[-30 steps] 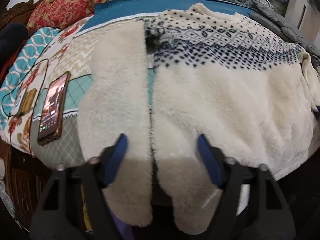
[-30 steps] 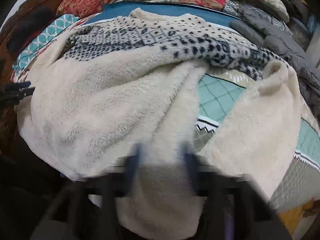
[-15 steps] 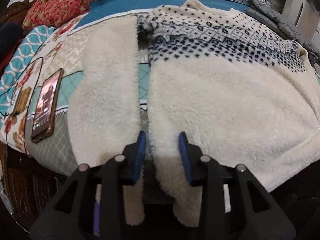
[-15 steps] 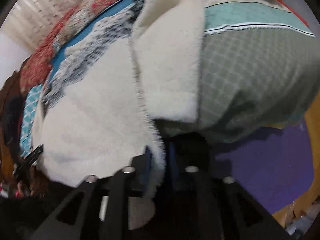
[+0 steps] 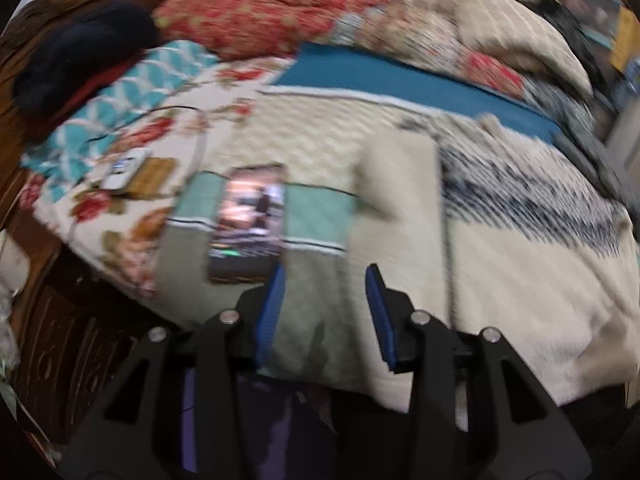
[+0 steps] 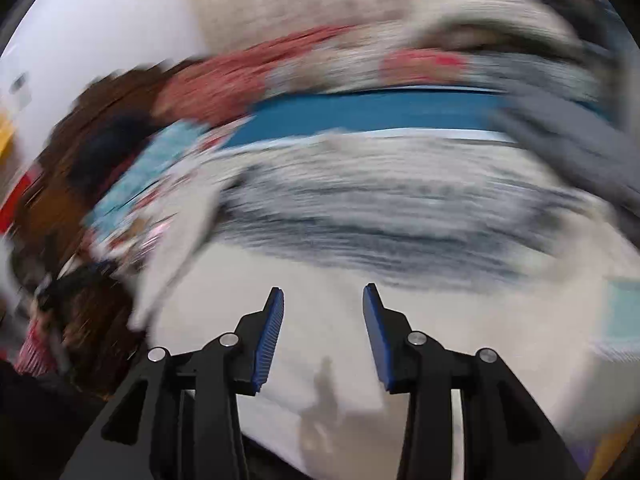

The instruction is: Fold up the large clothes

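A cream fleece sweater (image 5: pixel 520 264) with a navy dotted band lies spread on the bed, its left sleeve (image 5: pixel 400 184) lying alongside the body. My left gripper (image 5: pixel 324 276) is open and empty over the bed's front edge, just left of the sleeve. In the right wrist view, which is heavily blurred, the sweater (image 6: pixel 400 320) fills the lower middle. My right gripper (image 6: pixel 323 296) is open and empty above the sweater's cream lower part.
A phone (image 5: pixel 248 220) with a lit screen lies on the bedspread (image 5: pixel 312 140) left of the sleeve, a small white device (image 5: pixel 120 168) and cable further left. Quilts and pillows (image 5: pixel 260 20) pile at the back. A dark wooden bed frame (image 5: pixel 60 340) runs along the left.
Both grippers let go of the sweater and opened. The left one swung left toward the phone. The right one swung fast back over the sweater body, and the right sleeve is no longer lifted.
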A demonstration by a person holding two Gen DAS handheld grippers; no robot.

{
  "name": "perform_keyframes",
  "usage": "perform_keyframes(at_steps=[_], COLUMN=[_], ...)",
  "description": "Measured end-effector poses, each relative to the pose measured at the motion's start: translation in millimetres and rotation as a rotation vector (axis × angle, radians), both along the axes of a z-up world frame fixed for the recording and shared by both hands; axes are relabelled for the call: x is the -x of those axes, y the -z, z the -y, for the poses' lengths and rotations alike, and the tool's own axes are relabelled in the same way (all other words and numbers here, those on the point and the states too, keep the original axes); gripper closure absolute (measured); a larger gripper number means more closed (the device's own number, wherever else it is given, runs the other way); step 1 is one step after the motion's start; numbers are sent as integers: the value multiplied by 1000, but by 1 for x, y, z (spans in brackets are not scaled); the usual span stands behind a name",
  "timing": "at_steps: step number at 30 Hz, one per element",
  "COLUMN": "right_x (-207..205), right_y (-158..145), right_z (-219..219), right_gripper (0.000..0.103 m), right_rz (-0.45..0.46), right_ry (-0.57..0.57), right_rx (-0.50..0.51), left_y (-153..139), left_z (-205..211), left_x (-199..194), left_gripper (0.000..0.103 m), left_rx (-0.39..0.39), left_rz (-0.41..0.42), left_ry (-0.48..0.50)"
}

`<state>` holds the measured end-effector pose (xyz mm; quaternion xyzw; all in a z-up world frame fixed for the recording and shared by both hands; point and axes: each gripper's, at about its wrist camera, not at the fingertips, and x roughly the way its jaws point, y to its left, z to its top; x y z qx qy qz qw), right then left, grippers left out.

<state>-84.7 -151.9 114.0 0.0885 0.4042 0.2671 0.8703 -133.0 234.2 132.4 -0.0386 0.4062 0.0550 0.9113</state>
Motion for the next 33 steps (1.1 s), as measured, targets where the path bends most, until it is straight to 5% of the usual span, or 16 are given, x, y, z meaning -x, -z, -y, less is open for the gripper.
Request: perform_keyframes(at_steps=[5, 10, 15, 17, 18, 20, 24, 29, 33], right_x=[-55, -105, -104, -103, -102, -99, -93, -96, -108], right_y=[29, 81, 121, 120, 114, 91, 14, -70, -79], right_z=[-124, -195, -224, -230, -231, -223, -186, -103, -50], right_gripper=[23, 23, 26, 25, 9, -2, -3, -3, -3], right_rz=[-168, -396, -553, -547, -541, -514, -343, -124, -107], right_ry=[-254, -291, -315, -345, -362, -387, -448, -421, -387], right_rx=[-144, -212, -239, -247, -256, -286, -280, -39, 177], left_y=[-4, 7, 23, 25, 24, 21, 18, 14, 5], left_z=[-43, -67, -78, -78, -78, -74, -65, -47, -23], left_x=[13, 30, 37, 36, 35, 33, 24, 3, -23], left_gripper=[63, 63, 63, 63, 63, 63, 63, 63, 63], left_rx=[9, 29, 46, 49, 49, 46, 41, 42, 45], left_rz=[17, -13, -57, -65, -63, -53, -42, -36, -13], left_ry=[-98, -150, -177, -180, -179, -173, -157, -115, -56])
